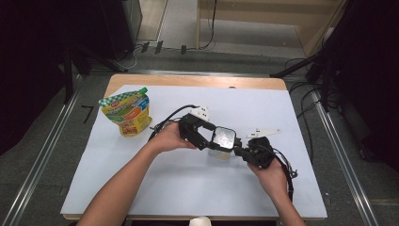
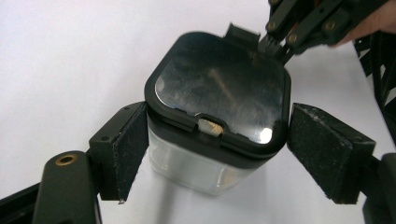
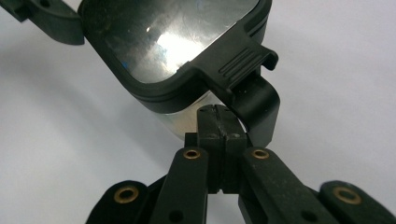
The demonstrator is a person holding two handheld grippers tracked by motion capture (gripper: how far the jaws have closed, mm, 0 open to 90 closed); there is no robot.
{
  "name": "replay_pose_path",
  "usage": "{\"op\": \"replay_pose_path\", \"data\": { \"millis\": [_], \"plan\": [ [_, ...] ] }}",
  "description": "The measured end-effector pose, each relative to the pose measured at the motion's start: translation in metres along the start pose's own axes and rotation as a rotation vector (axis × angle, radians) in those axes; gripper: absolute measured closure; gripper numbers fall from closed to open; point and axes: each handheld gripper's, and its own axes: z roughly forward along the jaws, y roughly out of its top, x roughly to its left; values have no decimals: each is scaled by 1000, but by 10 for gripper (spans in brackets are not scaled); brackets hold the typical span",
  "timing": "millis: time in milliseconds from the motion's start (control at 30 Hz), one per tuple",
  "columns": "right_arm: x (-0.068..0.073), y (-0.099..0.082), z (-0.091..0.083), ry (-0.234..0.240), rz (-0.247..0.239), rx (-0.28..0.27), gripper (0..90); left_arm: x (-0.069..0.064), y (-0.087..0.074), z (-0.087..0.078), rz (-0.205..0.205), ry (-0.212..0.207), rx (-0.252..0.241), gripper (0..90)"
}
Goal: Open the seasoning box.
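Container (image 2: 217,112) sits between the parted left hand-held gripper (image 2: 217,158); right hand-held gripper (image 3: 218,119) pinched together.

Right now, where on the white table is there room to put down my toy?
The white table cover is bare along the near edge, between the two forearms. The far right corner past the right gripper is free too. The far left is taken by the food pouch. The middle is crowded: the left gripper, the container, cables and a white strip.

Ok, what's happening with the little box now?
Left gripper open around clear container, pads apart from it. Right gripper shut at lid latch. Nothing in the way.
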Motion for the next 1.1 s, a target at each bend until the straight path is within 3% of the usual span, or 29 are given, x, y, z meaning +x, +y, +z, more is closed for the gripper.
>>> {"op": "replay_pose_path", "data": {
  "millis": [67, 400, 567, 800, 933, 1100],
  "plan": [
    [1, 0, 0, -5, -5, -4, 900, 1, -2, 1, 9, 6, 27, 221],
    [1, 1, 1, -13, 4, -7, 900, 1, -5, 10, 23, 3, 35, 169],
    [1, 1, 2, -15, 5, -8, 900, -1, -7, 14, 44, 27, 68, 170],
    [1, 1, 1, -15, 7, -7, 900, -2, -5, 14, 46, 37, 76, 170],
    [1, 1, 1, -17, 8, -7, 900, -3, -3, 9, 32, 29, 46, 170],
    [2, 1, 2, -23, 8, -7, 900, -4, -1, 9, 40, 40, 65, 171]
  ]
}}
